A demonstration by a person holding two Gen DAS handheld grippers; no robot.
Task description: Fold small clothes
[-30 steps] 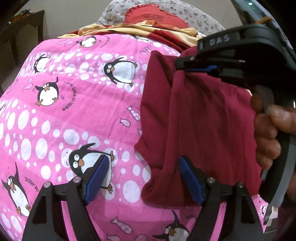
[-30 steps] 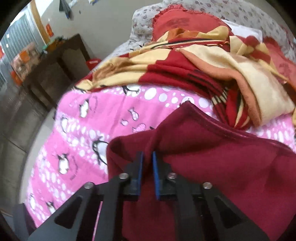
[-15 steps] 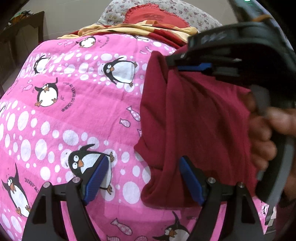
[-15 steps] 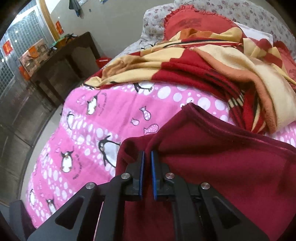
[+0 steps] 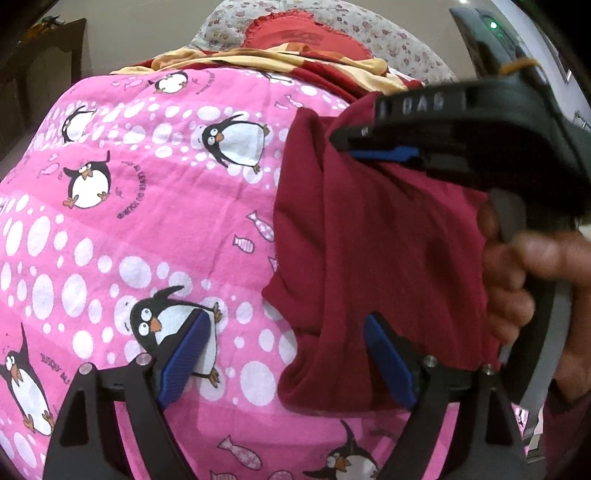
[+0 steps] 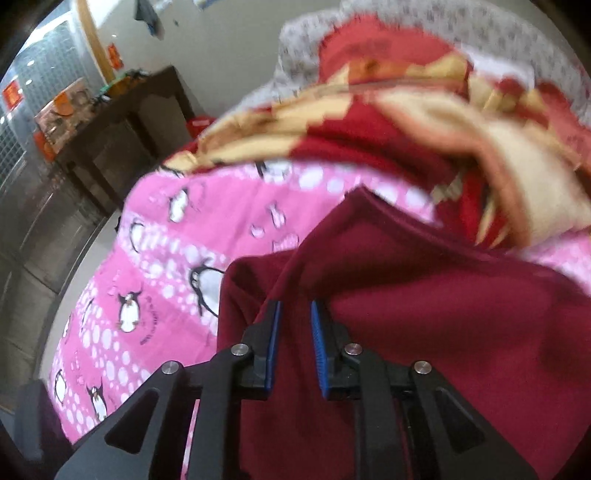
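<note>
A dark red garment (image 5: 376, 258) lies folded on the pink penguin bedsheet (image 5: 129, 221). My left gripper (image 5: 284, 358) is open and empty, its right finger resting on the garment's near edge, its left finger over the sheet. My right gripper (image 6: 294, 343) shows in the left wrist view (image 5: 354, 146) at the garment's far edge. Its jaws have parted a little and a fold of the garment (image 6: 424, 332) still sits between them.
A red and yellow blanket (image 6: 406, 147) is bunched at the far end of the bed, with a floral pillow (image 5: 295, 33) behind it. A dark wooden table (image 6: 122, 122) stands beyond the bed's left side.
My right gripper was shut on the garment's far edge and has now opened slightly. It has also shifted, and its view is blurred. My left gripper has stayed put.
</note>
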